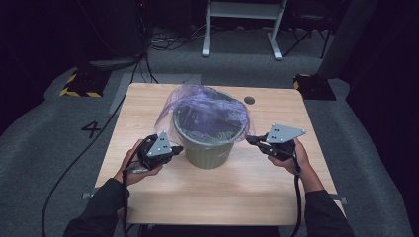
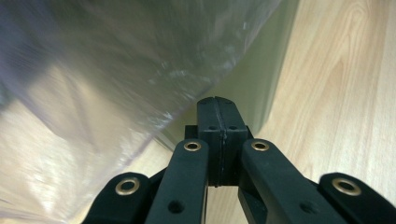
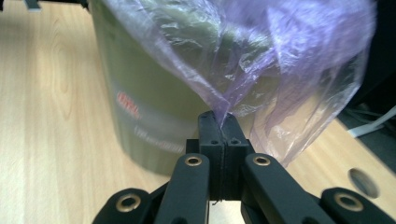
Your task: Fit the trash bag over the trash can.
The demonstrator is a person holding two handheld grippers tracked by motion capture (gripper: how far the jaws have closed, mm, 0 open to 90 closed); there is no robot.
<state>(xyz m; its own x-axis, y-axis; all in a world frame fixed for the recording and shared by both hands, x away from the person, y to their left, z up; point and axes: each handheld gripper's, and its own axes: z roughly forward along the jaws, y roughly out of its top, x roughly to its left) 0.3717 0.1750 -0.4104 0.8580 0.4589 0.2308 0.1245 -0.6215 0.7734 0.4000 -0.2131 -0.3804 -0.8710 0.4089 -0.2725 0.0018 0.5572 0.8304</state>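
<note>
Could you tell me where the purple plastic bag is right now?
In the high view, the purple plastic bag drapes over the green bin at table centre.

Purple bag (image 1: 207, 106), olive-green bin (image 1: 210, 150), light wood table (image 1: 217, 192)

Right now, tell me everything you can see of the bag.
The bag is thin, clear plastic with a purple tint, crinkled and glossy. It lines the green bin on the table, its mouth puffed loosely above the rim and hanging down the outside on both sides. The right gripper is shut on a fold of its edge. The left gripper is shut right at its lower edge; whether film is pinched there is unclear.
</note>
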